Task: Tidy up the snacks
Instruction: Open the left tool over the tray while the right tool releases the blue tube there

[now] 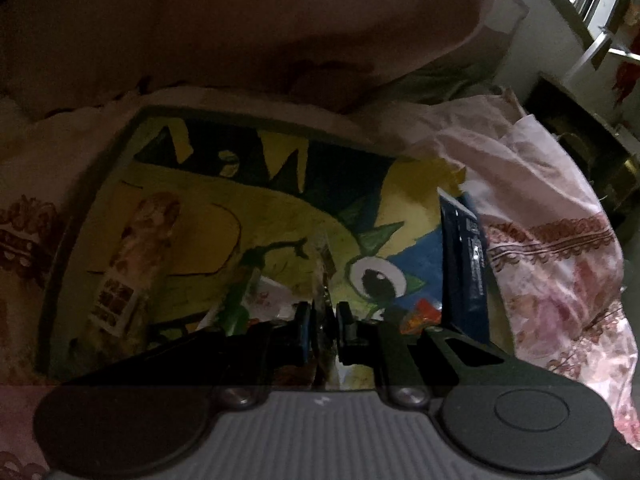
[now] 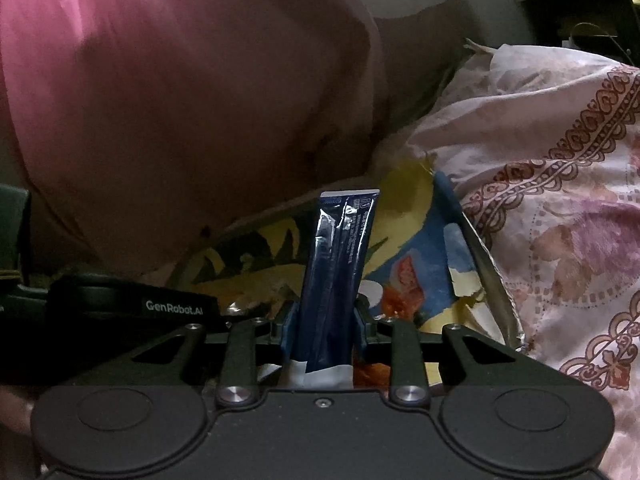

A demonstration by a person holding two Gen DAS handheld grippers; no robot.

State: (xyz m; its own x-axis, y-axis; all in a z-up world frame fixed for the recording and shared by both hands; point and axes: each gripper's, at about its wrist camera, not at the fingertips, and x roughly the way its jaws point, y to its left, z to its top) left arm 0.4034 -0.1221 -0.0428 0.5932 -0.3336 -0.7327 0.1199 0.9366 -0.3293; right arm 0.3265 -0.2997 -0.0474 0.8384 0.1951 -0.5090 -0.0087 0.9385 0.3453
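Dim bedroom, floral bedsheet (image 2: 560,200) under painted cartoon tray (image 1: 200,208). Right gripper (image 2: 324,320) clamps dark blue snack sachet (image 2: 340,260) upright above tray, likely for placing. Left gripper (image 1: 324,320) nearly closed, pinching clear wrapper (image 1: 320,280); contents unclear.

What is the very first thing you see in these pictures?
The long dark blue packet stands upright, pinched in the right gripper. Under it lies a bright yellow-and-blue cartoon board with a big eye, resting on flowery pink bedding. The left gripper pinches a clear wrapper.
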